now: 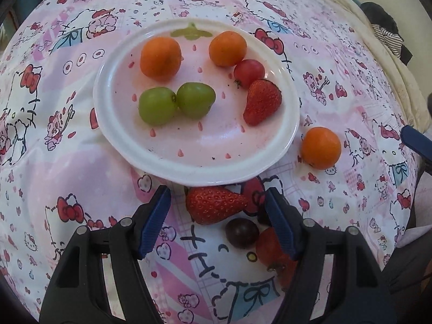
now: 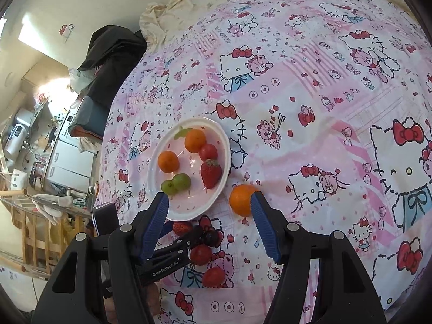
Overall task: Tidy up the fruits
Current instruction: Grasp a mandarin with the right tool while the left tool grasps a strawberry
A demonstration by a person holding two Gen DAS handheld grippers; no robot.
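Observation:
A white plate holds two oranges, two green grapes, a small red fruit and a strawberry. On the cloth below it lie a second strawberry, a dark grape and a red tomato. My left gripper is open around that loose strawberry, with its pads clear of it. In the right wrist view, my right gripper is open over the near rim of the plate. A loose orange sits just inside its right finger, untouched.
A pink cartoon-print cloth covers the whole surface. Beyond its far edge lie cream bedding and dark clothes. Two red tomatoes lie near the left gripper. The room's floor and shelves show at the left.

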